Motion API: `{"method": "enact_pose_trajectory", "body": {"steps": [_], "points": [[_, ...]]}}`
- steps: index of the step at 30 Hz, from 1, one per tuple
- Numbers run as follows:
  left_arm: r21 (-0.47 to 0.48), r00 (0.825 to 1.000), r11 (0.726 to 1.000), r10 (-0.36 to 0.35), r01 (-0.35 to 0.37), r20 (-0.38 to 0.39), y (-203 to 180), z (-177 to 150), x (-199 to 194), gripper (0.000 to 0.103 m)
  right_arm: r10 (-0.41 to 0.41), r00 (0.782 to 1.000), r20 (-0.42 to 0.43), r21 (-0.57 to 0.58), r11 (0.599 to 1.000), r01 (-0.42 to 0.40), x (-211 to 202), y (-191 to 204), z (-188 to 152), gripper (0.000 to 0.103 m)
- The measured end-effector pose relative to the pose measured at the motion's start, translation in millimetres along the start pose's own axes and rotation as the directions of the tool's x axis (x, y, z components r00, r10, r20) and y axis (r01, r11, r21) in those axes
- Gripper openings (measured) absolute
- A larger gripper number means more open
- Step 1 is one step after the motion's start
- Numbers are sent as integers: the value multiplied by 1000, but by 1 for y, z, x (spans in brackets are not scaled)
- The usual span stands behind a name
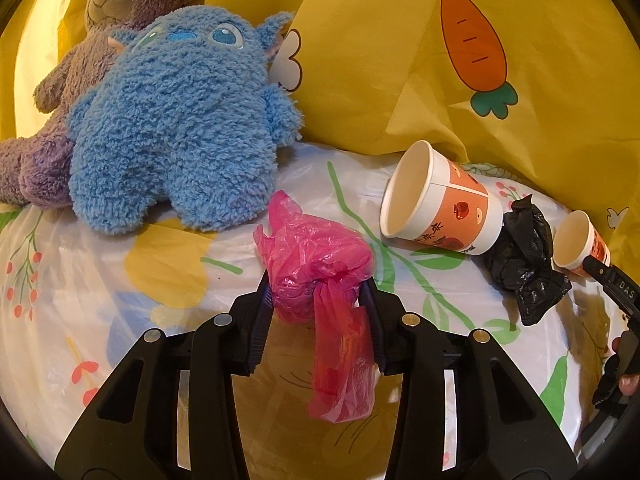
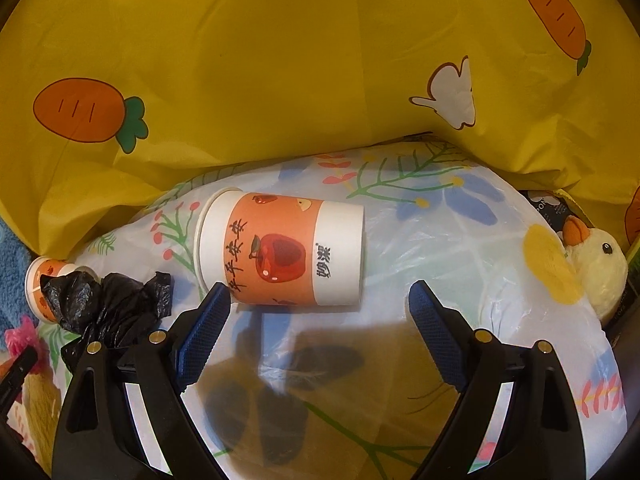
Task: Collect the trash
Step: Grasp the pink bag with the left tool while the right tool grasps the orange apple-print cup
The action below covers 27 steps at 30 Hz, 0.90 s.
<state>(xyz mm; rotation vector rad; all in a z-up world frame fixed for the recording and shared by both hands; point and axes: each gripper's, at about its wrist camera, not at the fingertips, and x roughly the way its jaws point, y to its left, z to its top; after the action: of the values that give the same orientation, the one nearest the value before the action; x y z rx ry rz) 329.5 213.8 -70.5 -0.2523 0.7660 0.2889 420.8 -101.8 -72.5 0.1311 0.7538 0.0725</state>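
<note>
Pink bag (image 1: 316,264) pinched in left jaws; right jaws spread before paper cup (image 2: 280,248).

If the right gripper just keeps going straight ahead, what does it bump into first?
Most likely the paper cup lying on its side. The open right gripper points right at it, one finger already near its base. How far off it lies is hard to judge.

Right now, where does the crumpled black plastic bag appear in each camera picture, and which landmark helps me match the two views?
Left wrist view: the black plastic bag lies at the right, between two tipped paper cups.
Right wrist view: the black plastic bag lies at the lower left, beside the right gripper.
Shared landmark: the yellow carrot-print cloth behind everything.
</note>
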Motion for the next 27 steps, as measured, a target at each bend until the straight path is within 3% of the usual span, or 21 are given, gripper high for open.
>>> {"method": "enact_pose_trajectory", "body": {"steps": [16,23,25,27], "points": [[-4,998,998,-70,70,2,0,-1,-1,40,-71,997,3,63,995,71,22,15,25,88],[5,995,995,-95,95,-6,-4,-1,0,40,-68,998,13,-11,998,68,20,12,27,88],[12,995,995,-102,102,-7,-7,-1,1,40,-41,999,22,-33,999,42,17,13,27,84],[19,994,994,-106,107,-6,-9,-1,0,40,-31,999,19,-75,997,33,15,16,26,67]]}}
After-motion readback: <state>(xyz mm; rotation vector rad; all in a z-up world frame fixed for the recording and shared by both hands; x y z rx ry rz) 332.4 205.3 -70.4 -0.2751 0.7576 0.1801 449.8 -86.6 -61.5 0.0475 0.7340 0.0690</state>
